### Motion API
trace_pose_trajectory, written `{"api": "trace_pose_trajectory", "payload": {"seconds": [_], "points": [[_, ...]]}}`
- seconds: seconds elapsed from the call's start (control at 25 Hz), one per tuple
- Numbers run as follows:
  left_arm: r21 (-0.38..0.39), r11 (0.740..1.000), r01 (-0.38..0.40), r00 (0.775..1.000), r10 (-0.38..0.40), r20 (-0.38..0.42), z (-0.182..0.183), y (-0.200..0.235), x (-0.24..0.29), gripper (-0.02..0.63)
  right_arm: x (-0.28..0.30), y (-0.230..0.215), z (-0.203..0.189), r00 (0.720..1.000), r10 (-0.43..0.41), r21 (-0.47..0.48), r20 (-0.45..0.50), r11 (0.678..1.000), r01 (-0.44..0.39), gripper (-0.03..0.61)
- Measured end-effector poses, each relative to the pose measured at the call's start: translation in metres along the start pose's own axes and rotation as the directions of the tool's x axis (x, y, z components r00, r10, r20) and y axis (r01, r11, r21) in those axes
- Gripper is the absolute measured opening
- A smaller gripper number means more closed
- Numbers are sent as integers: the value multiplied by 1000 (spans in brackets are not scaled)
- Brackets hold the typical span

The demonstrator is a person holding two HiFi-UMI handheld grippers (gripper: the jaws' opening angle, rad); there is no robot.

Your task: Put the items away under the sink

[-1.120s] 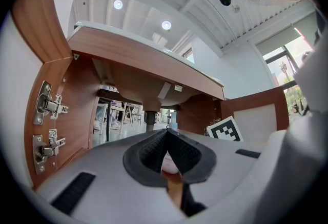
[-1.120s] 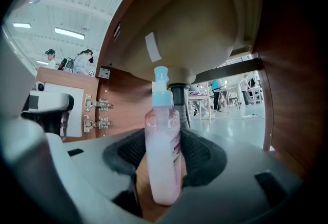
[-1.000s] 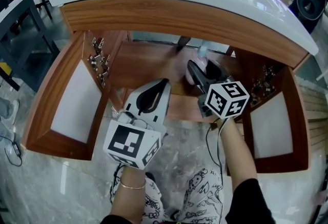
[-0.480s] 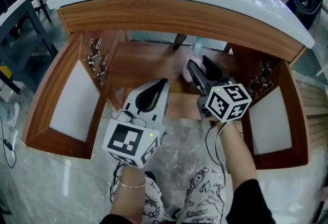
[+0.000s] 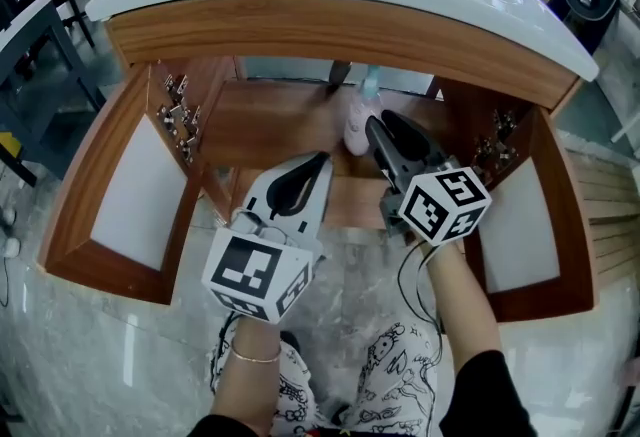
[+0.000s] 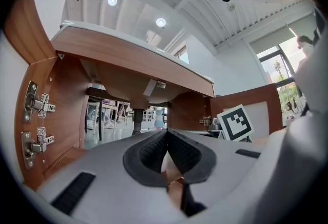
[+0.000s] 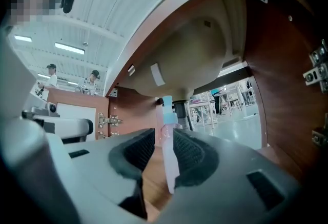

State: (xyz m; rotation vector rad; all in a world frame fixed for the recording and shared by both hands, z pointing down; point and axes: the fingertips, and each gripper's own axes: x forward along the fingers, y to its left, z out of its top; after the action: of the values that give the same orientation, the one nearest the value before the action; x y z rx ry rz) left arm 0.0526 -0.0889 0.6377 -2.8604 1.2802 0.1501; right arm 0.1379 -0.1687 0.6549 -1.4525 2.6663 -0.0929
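Spreading widest, the grey marbled floor (image 5: 120,365) carries one wooden sink cabinet (image 5: 330,30) with two white-panelled doors (image 5: 130,190) swung open. Inside stands one pale pink bottle with a blue cap (image 5: 355,130), between the right gripper's (image 5: 388,123) jaws, which have just been closing but are not yet clamped. The left gripper (image 5: 322,157) is closed and empty.
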Motion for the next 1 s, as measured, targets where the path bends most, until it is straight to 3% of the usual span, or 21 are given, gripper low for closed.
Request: {"api": "trace_pose_trajectory", "payload": {"seconds": [0.4, 0.6, 1.0], "points": [[24, 1000, -7, 1000, 8, -14, 2, -8, -4, 7, -18, 13, 14, 998, -6, 24, 62, 1000, 4, 17], [44, 999, -21, 999, 22, -28, 0, -8, -5, 6, -35, 48, 44, 986, 75, -73, 150, 995, -64, 9], [33, 999, -15, 1000, 16, -23, 0, -12, -6, 6, -54, 59, 37, 983, 111, 8, 145, 994, -113, 8]]}}
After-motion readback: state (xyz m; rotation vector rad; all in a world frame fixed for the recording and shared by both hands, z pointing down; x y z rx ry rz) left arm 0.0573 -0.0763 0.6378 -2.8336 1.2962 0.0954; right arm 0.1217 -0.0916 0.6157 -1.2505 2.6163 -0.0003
